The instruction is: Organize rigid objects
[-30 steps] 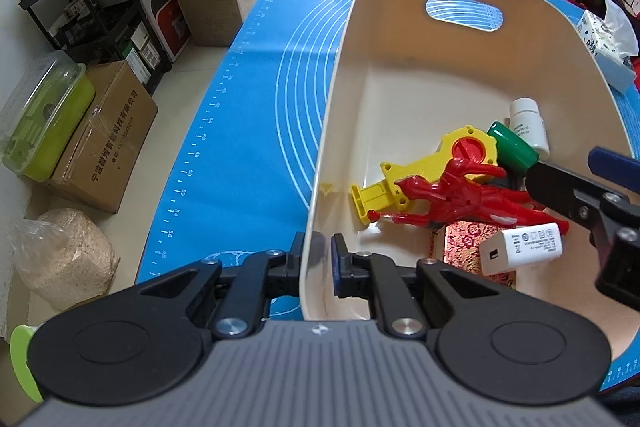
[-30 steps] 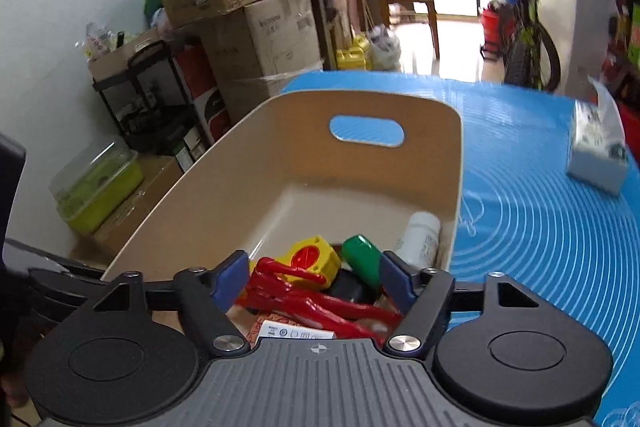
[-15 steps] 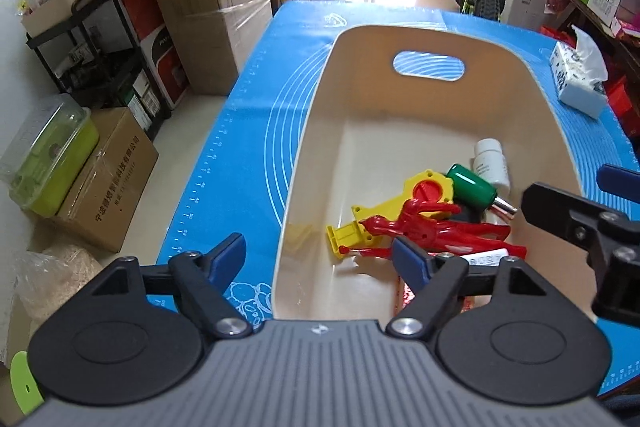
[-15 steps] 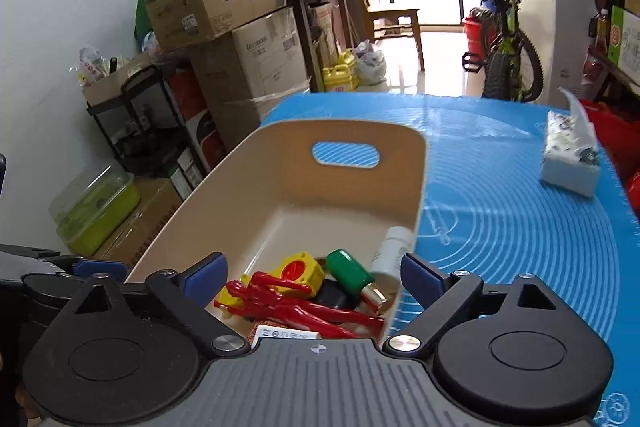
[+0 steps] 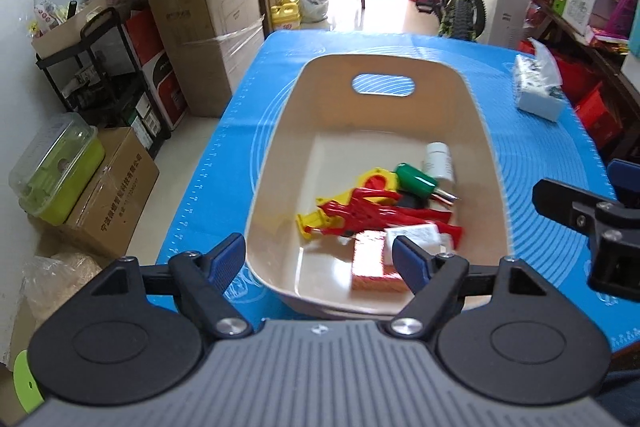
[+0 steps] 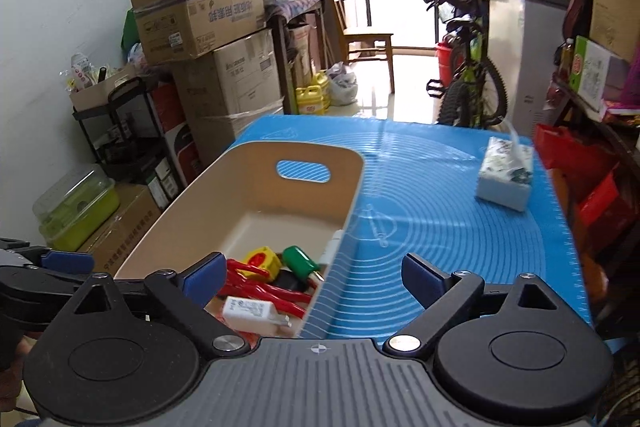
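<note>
left hand-held gripper (image 5: 318,257) released basket (image 5: 276,147) rim | both spread, empty

1. The brown carton (image 5: 110,195) on the floor, just beside the green lidded box (image 5: 56,175), carries a row of Chinese characters. I read them only in part: 宁波, then 科技有限公司.
2. The carton (image 6: 200,23) on top of the stack of boxes has large Chinese print, which stands upside down and is not clear.
3. Other labels are too small or blurred.
</note>
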Motion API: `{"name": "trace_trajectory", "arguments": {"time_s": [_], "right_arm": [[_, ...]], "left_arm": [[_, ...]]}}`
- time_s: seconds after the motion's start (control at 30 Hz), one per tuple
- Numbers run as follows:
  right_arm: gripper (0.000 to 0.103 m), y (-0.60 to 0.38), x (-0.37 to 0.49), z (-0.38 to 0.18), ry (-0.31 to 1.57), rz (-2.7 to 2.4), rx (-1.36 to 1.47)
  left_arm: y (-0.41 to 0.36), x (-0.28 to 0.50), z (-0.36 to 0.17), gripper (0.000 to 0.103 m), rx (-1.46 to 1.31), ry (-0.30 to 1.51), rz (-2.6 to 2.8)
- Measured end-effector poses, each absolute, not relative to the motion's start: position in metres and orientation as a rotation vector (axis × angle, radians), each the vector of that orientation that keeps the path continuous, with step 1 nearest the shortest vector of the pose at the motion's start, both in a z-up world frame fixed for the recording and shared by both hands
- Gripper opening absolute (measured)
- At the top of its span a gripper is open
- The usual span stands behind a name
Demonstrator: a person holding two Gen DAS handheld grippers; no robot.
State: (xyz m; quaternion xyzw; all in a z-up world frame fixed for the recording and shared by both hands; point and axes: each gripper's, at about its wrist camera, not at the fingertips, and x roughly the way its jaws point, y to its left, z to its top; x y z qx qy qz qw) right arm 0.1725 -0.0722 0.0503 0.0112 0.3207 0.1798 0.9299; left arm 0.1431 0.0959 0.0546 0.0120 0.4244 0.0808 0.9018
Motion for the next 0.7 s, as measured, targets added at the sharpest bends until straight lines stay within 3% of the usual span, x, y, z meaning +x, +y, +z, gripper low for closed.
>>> {"name": "trace_trajectory", "arguments": {"time_s": [0.7], "right_arm": [[0.094, -0.153, 0.070, 0.057, 0.623, 0.283, 0.019]], "left_arm": [[0.020, 0.054, 0.071, 0.081, 0.058, 0.778, 0.130]]}}
